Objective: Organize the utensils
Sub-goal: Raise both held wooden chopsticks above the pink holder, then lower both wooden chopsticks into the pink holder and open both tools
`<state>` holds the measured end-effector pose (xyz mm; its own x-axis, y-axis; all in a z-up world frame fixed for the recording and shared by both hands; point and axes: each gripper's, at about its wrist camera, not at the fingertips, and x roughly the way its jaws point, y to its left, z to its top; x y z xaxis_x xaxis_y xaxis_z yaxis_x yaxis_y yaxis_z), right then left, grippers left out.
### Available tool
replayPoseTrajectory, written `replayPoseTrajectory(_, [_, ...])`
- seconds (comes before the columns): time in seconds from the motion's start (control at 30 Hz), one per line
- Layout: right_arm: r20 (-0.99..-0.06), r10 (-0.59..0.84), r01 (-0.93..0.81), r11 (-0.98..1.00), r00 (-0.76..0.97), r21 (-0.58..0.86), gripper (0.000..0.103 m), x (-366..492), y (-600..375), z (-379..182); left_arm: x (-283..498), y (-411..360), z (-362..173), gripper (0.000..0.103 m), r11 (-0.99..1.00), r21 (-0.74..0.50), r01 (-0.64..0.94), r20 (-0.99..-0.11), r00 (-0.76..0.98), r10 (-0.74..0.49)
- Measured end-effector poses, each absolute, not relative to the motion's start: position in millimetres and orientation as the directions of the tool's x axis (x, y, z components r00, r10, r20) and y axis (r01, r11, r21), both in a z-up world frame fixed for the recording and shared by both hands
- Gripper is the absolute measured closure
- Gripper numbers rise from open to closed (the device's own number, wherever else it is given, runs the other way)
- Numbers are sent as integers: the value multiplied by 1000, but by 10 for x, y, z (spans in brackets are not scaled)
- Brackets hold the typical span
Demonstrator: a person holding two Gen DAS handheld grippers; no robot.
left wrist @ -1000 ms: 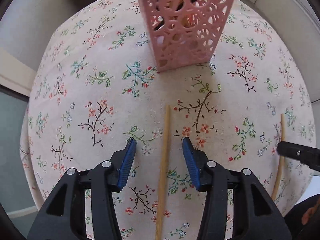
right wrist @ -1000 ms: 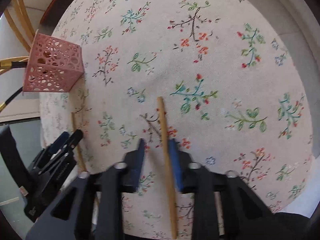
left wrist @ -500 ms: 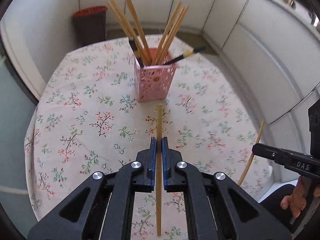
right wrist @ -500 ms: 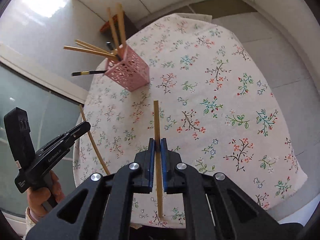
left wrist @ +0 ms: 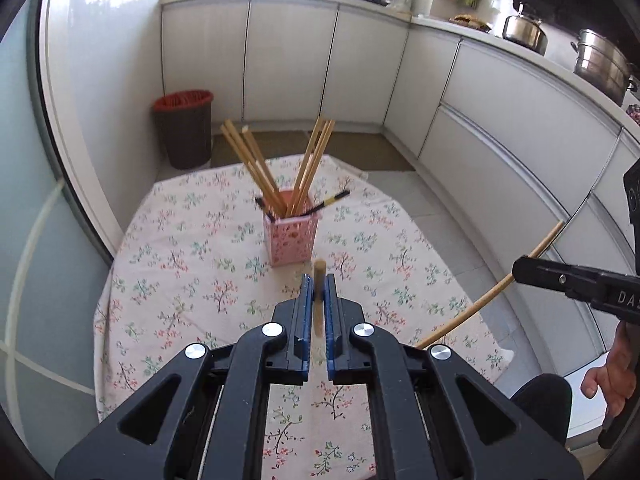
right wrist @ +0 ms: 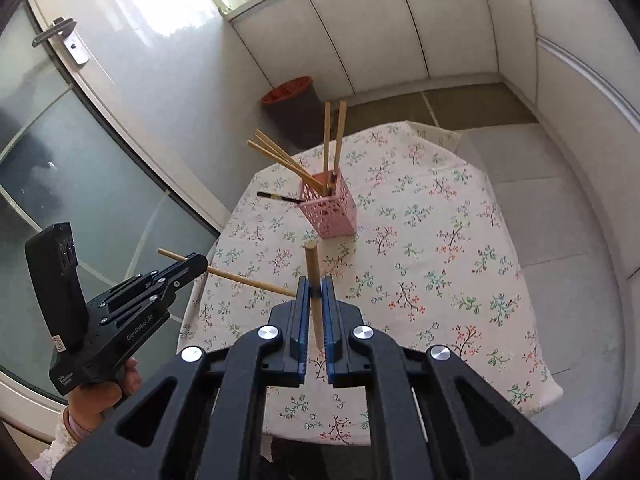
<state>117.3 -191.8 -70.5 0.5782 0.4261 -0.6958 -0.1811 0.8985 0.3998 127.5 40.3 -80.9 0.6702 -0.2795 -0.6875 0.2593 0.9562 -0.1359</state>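
Left wrist view: left gripper [left wrist: 316, 288] clamped tight on a chopstick [left wrist: 318, 304], raised above the flowered counter [left wrist: 180, 280]; pink basket [left wrist: 291, 242] of chopsticks straight ahead. Off to the right, right gripper [left wrist: 520, 270] pinching another chopstick [left wrist: 486, 300].

Right wrist view: right gripper [right wrist: 316, 292] squeezed shut on its chopstick [right wrist: 314, 288]; basket [right wrist: 330, 210] just ahead, left gripper [right wrist: 198, 264] at left gripping a chopstick [right wrist: 248, 280].

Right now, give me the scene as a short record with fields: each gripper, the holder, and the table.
left gripper: shut on a wooden chopstick, lifted above the table
right gripper: shut on another wooden chopstick, also lifted
pink holder: upright, several chopsticks leaning inside
table: floral cloth, no loose chopsticks visible
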Motion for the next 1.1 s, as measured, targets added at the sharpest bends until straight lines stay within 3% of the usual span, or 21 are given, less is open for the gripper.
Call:
replayPoseTrajectory(0.27, [-607, 413, -215, 903, 679, 373, 97, 1313, -2025, 29, 1390, 316, -213, 98, 954, -91, 287, -608, 743, -281])
replayPoseTrajectory(0.7, [-508, 405, -216, 895, 760, 391, 97, 1802, -2134, 515, 1935, 218, 592, 98, 960, -58, 273, -475, 838, -267])
replayPoseTrajectory(0.9, [-480, 369, -211, 912, 796, 351, 97, 2135, -2067, 544, 2387, 143, 467, 98, 976, -49, 214, -470, 857, -211])
replayPoseTrajectory(1.1, [-487, 356, -204, 919, 797, 337, 96, 2509, -1983, 375, 2867, 179, -11, 98, 981, -95, 167, -546, 815, -192])
